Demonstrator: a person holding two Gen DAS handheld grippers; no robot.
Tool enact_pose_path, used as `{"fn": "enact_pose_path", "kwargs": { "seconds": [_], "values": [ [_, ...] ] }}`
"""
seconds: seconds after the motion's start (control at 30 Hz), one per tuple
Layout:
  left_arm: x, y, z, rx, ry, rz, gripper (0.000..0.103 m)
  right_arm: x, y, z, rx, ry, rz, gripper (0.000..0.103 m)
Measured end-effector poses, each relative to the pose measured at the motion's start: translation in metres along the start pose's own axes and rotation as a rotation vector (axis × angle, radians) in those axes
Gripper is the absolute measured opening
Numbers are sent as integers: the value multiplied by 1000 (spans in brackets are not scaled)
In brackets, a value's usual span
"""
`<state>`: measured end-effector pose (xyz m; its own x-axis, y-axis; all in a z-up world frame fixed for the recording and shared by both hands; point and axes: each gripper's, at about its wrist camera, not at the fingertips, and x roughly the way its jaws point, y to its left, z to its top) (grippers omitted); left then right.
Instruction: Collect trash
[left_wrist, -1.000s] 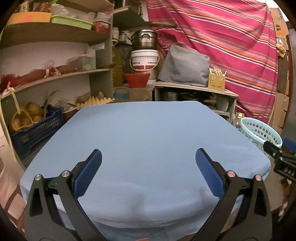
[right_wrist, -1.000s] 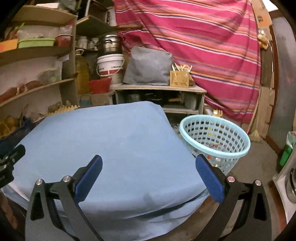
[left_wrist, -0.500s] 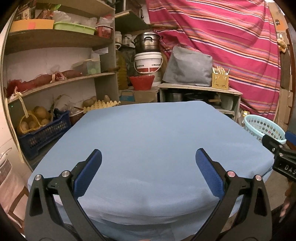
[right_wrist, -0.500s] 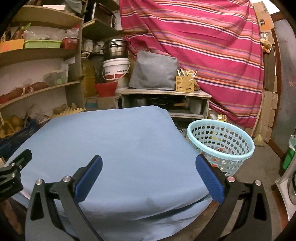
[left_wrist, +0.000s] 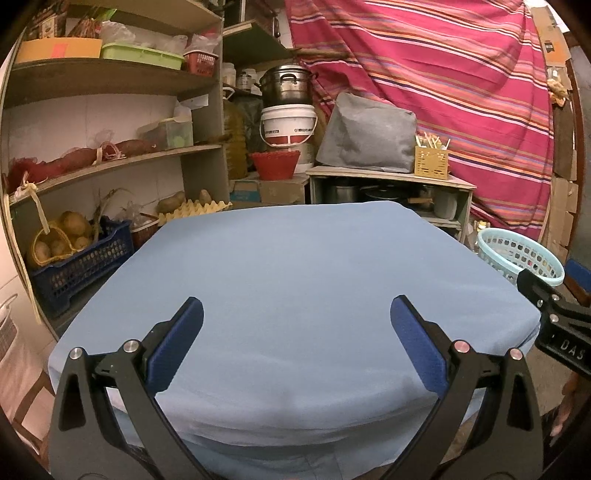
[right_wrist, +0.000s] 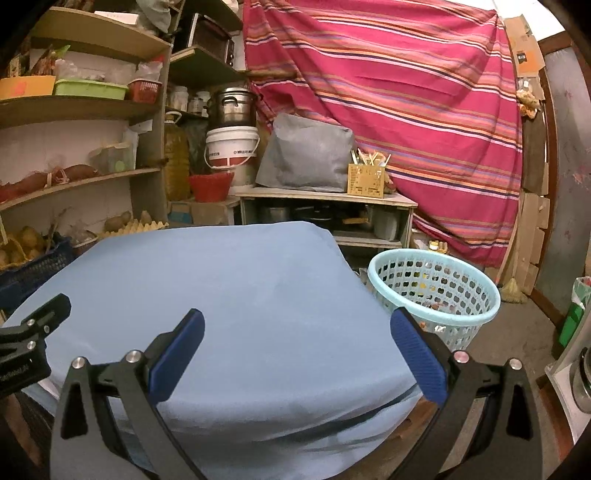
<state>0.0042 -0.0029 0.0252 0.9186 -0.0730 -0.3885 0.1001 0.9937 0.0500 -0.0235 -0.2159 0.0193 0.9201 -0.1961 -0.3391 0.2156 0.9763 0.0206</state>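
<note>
A table with a light blue cloth (left_wrist: 295, 280) fills the middle of both views (right_wrist: 229, 295); I see no trash lying on it. A pale turquoise perforated basket (right_wrist: 436, 295) stands on the floor to the table's right, with small bits of rubbish inside; it also shows in the left wrist view (left_wrist: 517, 254). My left gripper (left_wrist: 295, 332) is open and empty over the near edge of the table. My right gripper (right_wrist: 295, 339) is open and empty over the table's near right corner, close to the basket.
Wooden shelves (left_wrist: 110, 162) with boxes, potatoes and a blue crate (left_wrist: 77, 269) stand at the left. A low cabinet (left_wrist: 388, 192) with a grey bag, buckets and pots is behind the table. A striped red cloth (right_wrist: 406, 110) hangs at the back.
Both grippers have drawn back and risen a little, so the table and basket look farther away. Both stay open and empty.
</note>
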Motion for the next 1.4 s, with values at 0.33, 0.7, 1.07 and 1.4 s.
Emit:
{"fn": "enact_pose_path", "kwargs": {
  "seconds": [0.33, 0.7, 1.07, 1.4],
  "values": [
    [0, -6, -3, 10, 1, -4, 98, -2, 2, -4, -3, 1, 0, 98],
    [0, -8, -5, 23, -1, -4, 98, -5, 1, -5, -1, -5, -6, 98],
    [0, -4, -5, 22, -14, 0, 98, -5, 2, -4, -9, -11, -11, 98],
    [-5, -7, -6, 34, -31, 6, 98, -6, 2, -4, -11, -13, -12, 98]
  ]
}}
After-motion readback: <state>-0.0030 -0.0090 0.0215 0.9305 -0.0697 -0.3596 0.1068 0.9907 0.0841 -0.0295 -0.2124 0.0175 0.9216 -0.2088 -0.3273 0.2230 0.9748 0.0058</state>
